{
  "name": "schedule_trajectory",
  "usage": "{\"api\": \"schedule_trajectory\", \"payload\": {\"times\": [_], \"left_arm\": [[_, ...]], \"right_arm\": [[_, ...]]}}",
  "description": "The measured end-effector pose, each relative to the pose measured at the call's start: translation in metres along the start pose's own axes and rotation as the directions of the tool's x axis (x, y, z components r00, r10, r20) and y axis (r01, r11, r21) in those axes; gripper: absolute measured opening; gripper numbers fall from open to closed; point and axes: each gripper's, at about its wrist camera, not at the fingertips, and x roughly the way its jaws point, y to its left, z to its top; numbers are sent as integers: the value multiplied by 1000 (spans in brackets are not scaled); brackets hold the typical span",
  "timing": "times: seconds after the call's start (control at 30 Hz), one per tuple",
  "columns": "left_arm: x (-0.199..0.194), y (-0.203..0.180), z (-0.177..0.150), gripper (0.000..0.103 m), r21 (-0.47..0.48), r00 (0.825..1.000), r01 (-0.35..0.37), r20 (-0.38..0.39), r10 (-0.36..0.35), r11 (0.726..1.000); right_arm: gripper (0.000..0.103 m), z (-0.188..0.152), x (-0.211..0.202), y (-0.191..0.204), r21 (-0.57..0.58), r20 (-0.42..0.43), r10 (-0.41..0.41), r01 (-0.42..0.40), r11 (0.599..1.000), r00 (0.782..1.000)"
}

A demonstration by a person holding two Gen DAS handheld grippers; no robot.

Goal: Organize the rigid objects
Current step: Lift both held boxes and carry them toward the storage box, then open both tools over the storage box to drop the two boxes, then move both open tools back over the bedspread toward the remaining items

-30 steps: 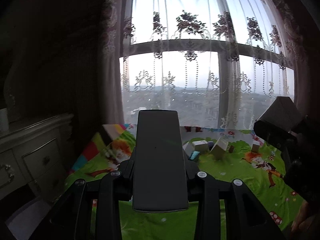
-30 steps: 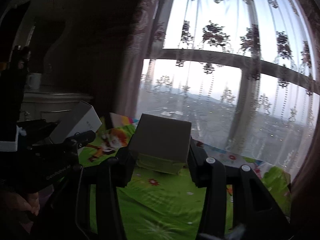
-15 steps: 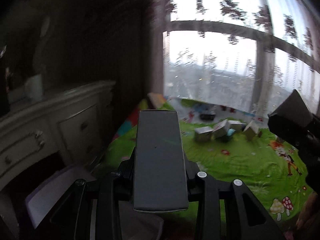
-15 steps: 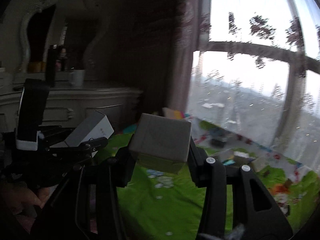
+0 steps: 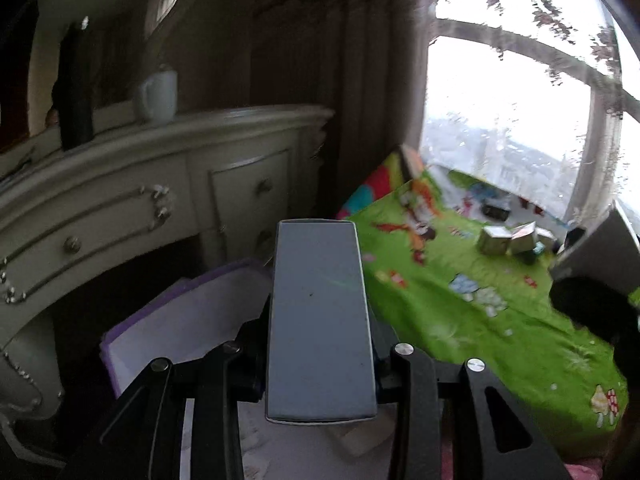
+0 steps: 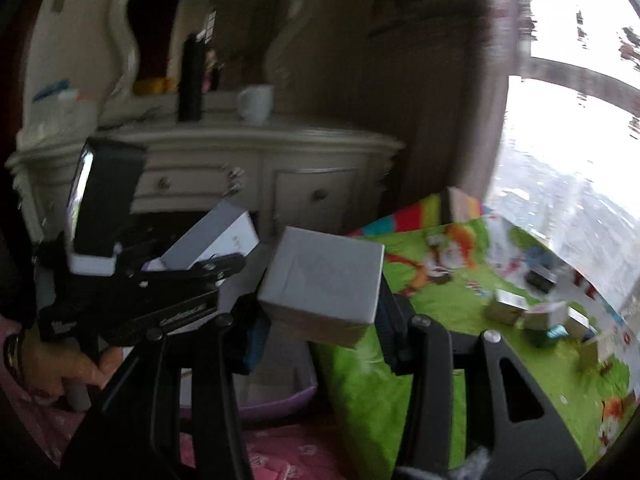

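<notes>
My left gripper is shut on a flat grey-white box, held above a purple-rimmed bin. The same box shows in the right wrist view, to the left of my right gripper. My right gripper is shut on a squarish grey box, held above the edge of the green mat and the bin. Several small boxes lie far out on the mat near the window; they also show in the right wrist view.
A cream dresser stands at the left, with a white mug and a dark bottle on top. A mirror stands behind it. Pink fabric lies below. A window with a lace curtain is at the right.
Both grippers have swung left, away from the window and toward the dresser and the purple bin. Each still holds its box. The small boxes on the mat have shifted right in view.
</notes>
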Motion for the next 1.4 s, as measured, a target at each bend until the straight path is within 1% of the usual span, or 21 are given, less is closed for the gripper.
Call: {"api": "schedule_trajectory", "payload": {"times": [0.17, 0.3, 0.43, 0.57, 0.67, 0.77, 0.8, 0.83, 0.87, 0.9, 0.97, 1.03, 1.07, 1.1, 1.17, 1.2, 1.23, 1.27, 1.3, 1.33, 1.4], "left_arm": [[20, 23, -15, 37, -45, 994, -38, -104, 33, 998], [33, 46, -31, 37, -111, 980, -53, -198, 30, 992], [42, 65, -43, 37, -167, 965, -75, -261, 29, 983], [48, 77, -50, 37, -196, 954, -114, -294, 52, 974], [49, 80, -50, 37, -199, 951, -136, -299, 71, 971], [49, 86, -50, 38, -198, 943, -197, -307, 130, 960], [49, 87, -50, 41, -190, 935, -237, -310, 171, 953], [49, 89, -49, 47, -183, 929, -263, -311, 198, 947], [52, 89, -47, 66, -168, 920, -297, -312, 235, 940], [50, 87, -44, 82, -150, 912, -334, -302, 279, 930], [43, 80, -38, 85, -134, 915, -352, -256, 311, 927], [33, 62, -27, 85, -104, 936, -319, -190, 296, 942], [30, 49, -21, 87, -78, 948, -292, -159, 277, 953], [28, 35, -16, 89, -46, 959, -255, -136, 247, 966], [30, 1, -5, 96, 25, 980, -151, -123, 153, 988], [32, -15, -2, 99, 53, 987, -95, -128, 101, 994], [36, -33, 1, 100, 81, 989, -29, -143, 40, 996], [40, -55, 4, 100, 110, 986, 53, -163, -35, 993], [46, -84, 6, 100, 146, 974, 152, -189, -124, 977], [51, -106, 7, 100, 175, 960, 223, -209, -185, 959], [67, -164, 6, 100, 253, 927, 340, -249, -279, 906]], "right_arm": [[50, -6, 26, 34, -96, -79, 75, -83, 992, 994], [50, -12, 43, 58, -155, -136, 126, -146, 977, 983], [50, -23, 59, 78, -198, -206, 172, -213, 957, 963], [50, -34, 71, 92, -221, -260, 204, -264, 939, 944], [50, -36, 79, 99, -222, -283, 229, -296, 929, 931], [51, -39, 86, 102, -206, -300, 270, -338, 918, 915], [56, -39, 89, 101, -192, -308, 291, -358, 914, 906], [62, -41, 91, 99, -173, -314, 302, -367, 914, 900], [74, -42, 91, 98, -163, -313, 298, -360, 919, 902], [79, -42, 90, 94, -152, -307, 292, -349, 925, 906], [79, -42, 85, 80, -128, -284, 270, -316, 940, 920], [79, -41, 74, 50, -81, -245, 218, -244, 966, 945], [81, -41, 70, 36, -55, -232, 191, -209, 976, 954], [83, -42, 63, 14, -17, -218, 145, -152, 988, 965], [88, -47, 50, -26, 45, -201, 40, -32, 998, 979], [91, -52, 44, -47, 77, -202, -19, 35, 996, 979], [92, -60, 36, -71, 112, -213, -87, 113, 987, 973], [92, -71, 28, -96, 146, -236, -154, 191, 971, 960], [92, -81, 22, -118, 174, -260, -199, 248, 953, 945], [92, -95, 14, -141, 211, -293, -241, 309, 928, 925], [92, -122, -4, -186, 310, -360, -288, 405, 860, 887]]}}
